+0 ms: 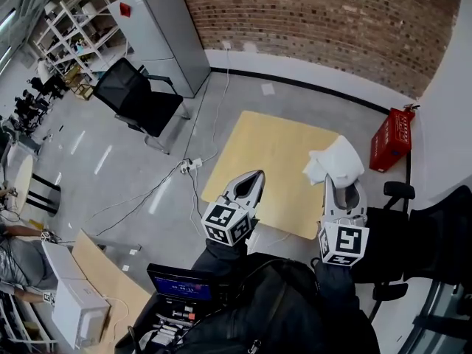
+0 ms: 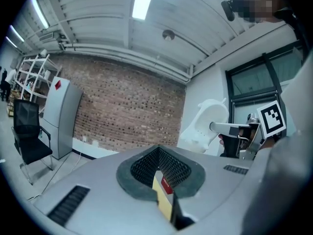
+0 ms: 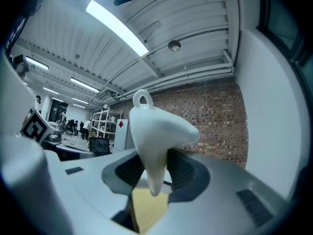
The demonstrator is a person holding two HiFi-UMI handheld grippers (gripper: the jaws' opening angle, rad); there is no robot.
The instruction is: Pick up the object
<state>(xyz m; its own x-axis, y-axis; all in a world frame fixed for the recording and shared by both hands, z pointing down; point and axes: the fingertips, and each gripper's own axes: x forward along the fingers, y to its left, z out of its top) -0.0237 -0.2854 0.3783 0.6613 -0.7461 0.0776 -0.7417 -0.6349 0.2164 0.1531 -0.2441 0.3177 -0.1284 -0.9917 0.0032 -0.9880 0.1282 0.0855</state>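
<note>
My right gripper (image 1: 341,189), at the lower right of the head view, has its 2 jaws spread wide and pressed on the white object (image 1: 335,162) - a smooth moulded piece with a small loop at its far end. In the right gripper view the object fills the middle of the frame, its narrow lower end pinched between my pads and the bulk of it standing up against the ceiling and brick wall, so I judge it is clear of any surface. From the head view it hangs over the right edge of the yellow table (image 1: 259,153), which sits in the centre of the frame, and I see nothing touching it but my jaws.

My left gripper (image 1: 248,186), at lower centre, has its 2 jaws brought together with nothing between them; it hangs over the table's near edge, well apart from the object.

As I read it, the pick-up is essentially done - the object is gripped and lifted. What is left, if anything, is to keep the hold steady, since only the thin end is clamped.
</note>
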